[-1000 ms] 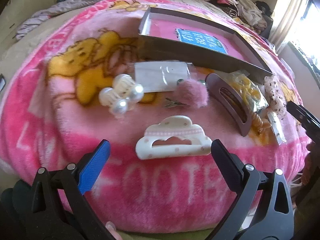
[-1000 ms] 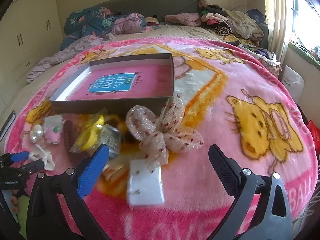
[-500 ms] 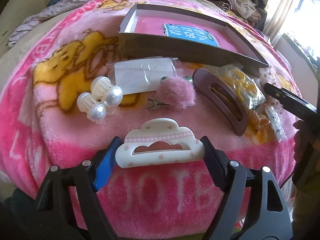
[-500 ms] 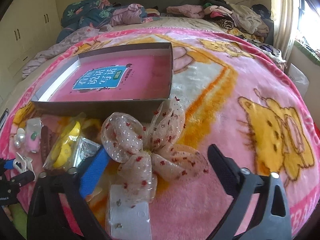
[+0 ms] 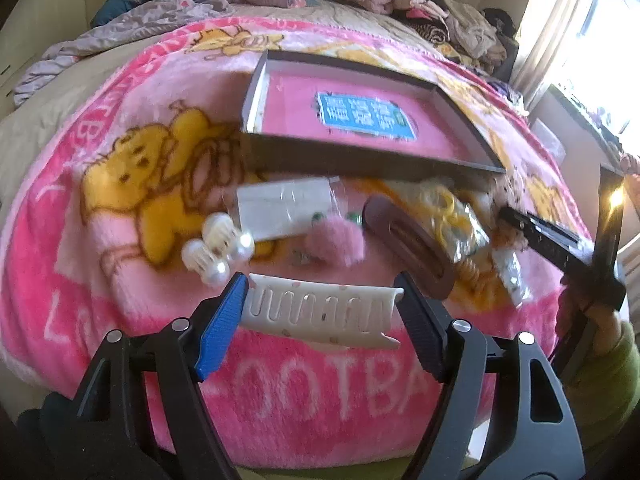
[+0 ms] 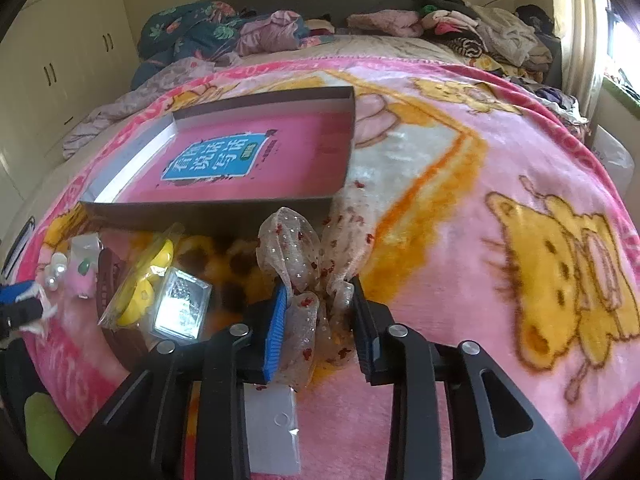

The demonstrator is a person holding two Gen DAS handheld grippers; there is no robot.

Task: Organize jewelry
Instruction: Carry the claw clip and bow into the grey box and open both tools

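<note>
My left gripper (image 5: 320, 292) is closing and its pads press the two ends of a white claw clip (image 5: 320, 312), which is lifted off the pink blanket and tipped so that its teeth show. My right gripper (image 6: 318, 292) is closing too, with its pads squeezing the middle of a sheer bow with red specks (image 6: 296, 240). An open brown box with a pink bottom (image 5: 360, 160) lies just beyond both. On the blanket before it lie pearl hair ties (image 5: 216, 248), a pink pompom (image 5: 334, 242), a brown hair clip (image 5: 412, 248) and a bag of yellow rings (image 5: 444, 208).
A white card in plastic (image 5: 284, 208) lies by the box wall. A shiny packet (image 6: 182, 308) and another white card (image 6: 272, 428) lie near the right gripper. Piled clothes (image 6: 480, 36) cover the bed's far end. A window is at the right, cupboards at the left.
The left gripper closed on the white clip and raised it, tipping its teeth toward the camera. The right gripper moved forward over the bow and closed on its middle.
</note>
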